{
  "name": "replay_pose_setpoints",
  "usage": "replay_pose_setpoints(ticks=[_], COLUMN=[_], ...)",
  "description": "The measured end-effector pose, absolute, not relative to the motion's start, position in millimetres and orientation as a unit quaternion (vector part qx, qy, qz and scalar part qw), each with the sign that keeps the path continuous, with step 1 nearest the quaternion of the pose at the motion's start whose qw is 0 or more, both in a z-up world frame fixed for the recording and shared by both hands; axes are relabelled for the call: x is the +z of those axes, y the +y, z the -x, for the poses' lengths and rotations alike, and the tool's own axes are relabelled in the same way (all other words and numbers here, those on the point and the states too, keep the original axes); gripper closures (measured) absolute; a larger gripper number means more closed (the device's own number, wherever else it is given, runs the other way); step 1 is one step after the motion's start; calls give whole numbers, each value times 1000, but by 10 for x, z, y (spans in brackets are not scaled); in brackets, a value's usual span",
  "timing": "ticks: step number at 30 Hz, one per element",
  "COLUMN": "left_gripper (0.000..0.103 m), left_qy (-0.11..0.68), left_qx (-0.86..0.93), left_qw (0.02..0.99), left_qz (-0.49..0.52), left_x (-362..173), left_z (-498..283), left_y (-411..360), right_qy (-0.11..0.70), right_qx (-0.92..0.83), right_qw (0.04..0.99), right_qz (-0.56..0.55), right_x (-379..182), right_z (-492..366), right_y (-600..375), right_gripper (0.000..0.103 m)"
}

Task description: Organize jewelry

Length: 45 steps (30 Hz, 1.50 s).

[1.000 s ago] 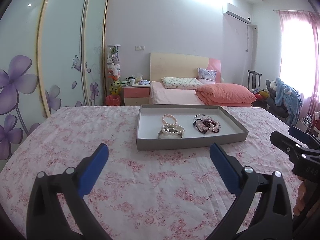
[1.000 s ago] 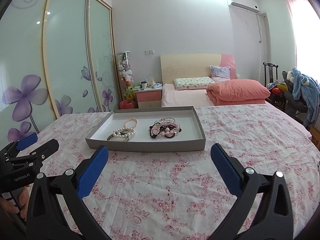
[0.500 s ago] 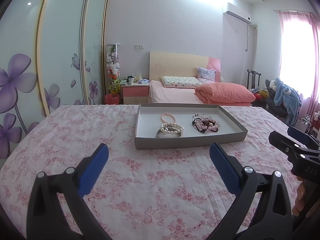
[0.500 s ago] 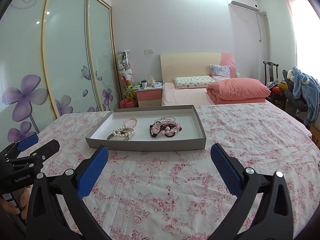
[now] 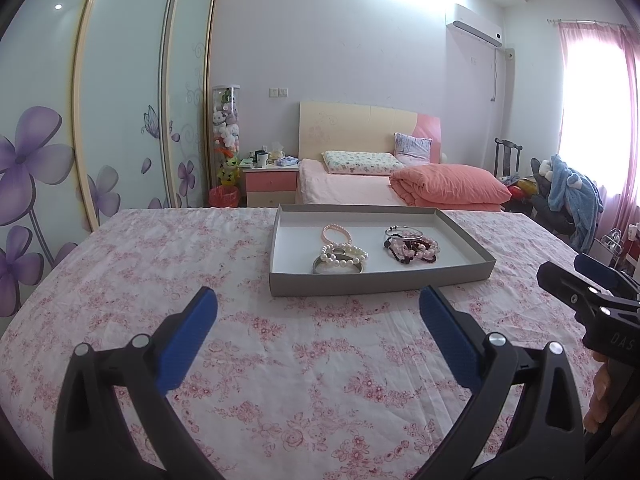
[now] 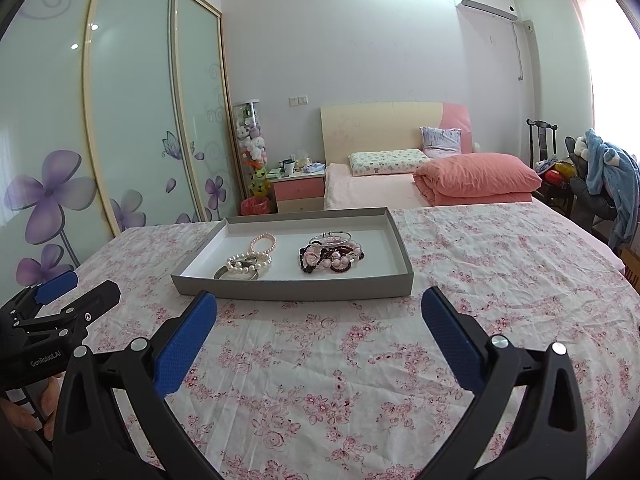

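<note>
A shallow grey tray (image 5: 376, 280) (image 6: 296, 290) lies on the pink floral tablecloth. In it are a pink bead bracelet (image 5: 337, 234) (image 6: 263, 242), a white pearl bracelet on a silver bangle (image 5: 340, 261) (image 6: 244, 266), and a tangle of dark and pink bead bracelets with a thin silver bangle (image 5: 410, 246) (image 6: 332, 256). My left gripper (image 5: 316, 312) is open and empty, a short way before the tray. My right gripper (image 6: 318, 314) is open and empty, close to the tray's near wall. Each gripper shows at the edge of the other's view.
The cloth-covered table (image 5: 240, 344) stretches wide around the tray. Beyond it stand a bed with a pink quilt (image 5: 448, 184), a nightstand (image 5: 272, 184), sliding wardrobe doors (image 5: 120, 120) on the left and a chair with blue clothes (image 5: 572, 196) on the right.
Both grippers have drifted slightly closer to the tray. Their jaws stay open and the jewelry has not moved.
</note>
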<state>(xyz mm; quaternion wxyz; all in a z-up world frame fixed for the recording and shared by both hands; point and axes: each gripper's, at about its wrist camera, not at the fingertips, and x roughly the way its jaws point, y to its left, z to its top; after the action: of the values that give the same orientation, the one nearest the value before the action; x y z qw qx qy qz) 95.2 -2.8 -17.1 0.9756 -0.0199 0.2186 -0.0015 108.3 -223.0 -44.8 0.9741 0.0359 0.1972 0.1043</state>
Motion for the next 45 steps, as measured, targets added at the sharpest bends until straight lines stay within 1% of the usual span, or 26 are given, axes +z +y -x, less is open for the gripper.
replay_pose_setpoints(ticks=[45], left_gripper=[4], left_qy=[226], left_qx=[2], left_qw=[974], left_qz=[23], left_x=[-238], left_z=[-963], left_y=[-46], right_qy=[201], right_qx=[104], right_qw=[973], right_qz=[-40], right_x=[-482], right_z=[-1075], right_y=[-2216], right_gripper=[2])
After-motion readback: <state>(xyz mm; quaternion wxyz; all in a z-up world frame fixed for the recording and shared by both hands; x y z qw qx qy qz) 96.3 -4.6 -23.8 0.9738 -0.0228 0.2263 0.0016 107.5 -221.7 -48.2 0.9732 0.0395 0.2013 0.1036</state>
